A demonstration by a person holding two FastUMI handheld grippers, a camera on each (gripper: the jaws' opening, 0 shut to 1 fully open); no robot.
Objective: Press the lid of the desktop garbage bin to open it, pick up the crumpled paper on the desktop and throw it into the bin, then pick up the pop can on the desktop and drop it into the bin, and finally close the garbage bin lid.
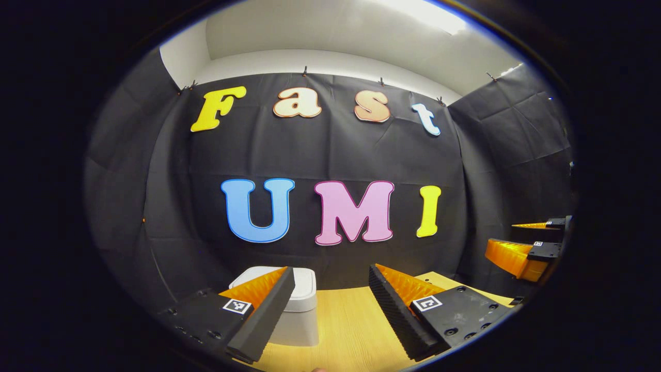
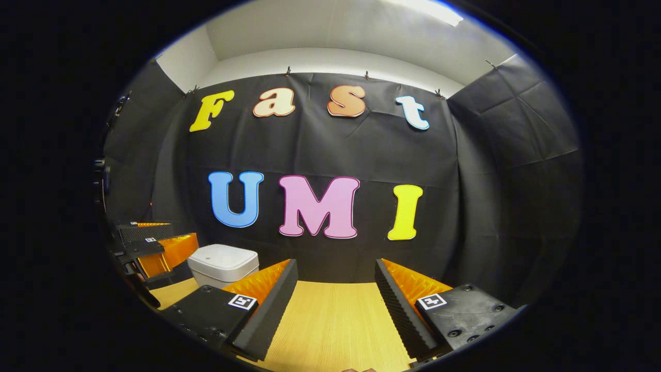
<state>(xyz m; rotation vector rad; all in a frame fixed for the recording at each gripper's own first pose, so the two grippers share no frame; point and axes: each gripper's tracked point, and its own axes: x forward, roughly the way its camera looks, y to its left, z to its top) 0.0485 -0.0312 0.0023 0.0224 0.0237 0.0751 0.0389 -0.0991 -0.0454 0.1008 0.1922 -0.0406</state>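
Left gripper view: left gripper (image 1: 330, 305) sits low over the wooden desktop (image 1: 351, 330), its 2 fingers spread wide w/ nothing between them, just bare tabletop in the gap. Garbage bin (image 1: 302, 310), white w/ rounded corners, stands on the desktop straight ahead, partly hidden behind the left-hand finger (image 1: 266, 315); lid (image 1: 304, 287) lies flat on top, closed. Bin is close to the booth's black cloth wall (image 1: 335, 155). At the far right edge of this view the right gripper (image 1: 532, 243) shows side-on, raised above the desk, well apart from the bin; its 2 fingers have a clear gap between them, holding nothing.

Right gripper view: right gripper (image 2: 335, 310) also held low over the desktop (image 2: 335, 325), fingers wide apart, empty. Bin (image 2: 224, 266) is off to the left in this view, lid (image 2: 224, 257) shut & flat, standing near the wall (image 2: 465, 181). Left gripper (image 2: 155, 243) appears at the left edge, just beside the bin on its left side, not clearly touching it; can't tell contact for sure as it's at the distorted rim. Its fingers look parted w/ nothing gripped.

Both views: white ceiling (image 1: 335, 31) above the cloth, bright light strip (image 1: 428, 13) near the top. A sliver of something at the bottom edge mid-frame in each view, too small to tell what.
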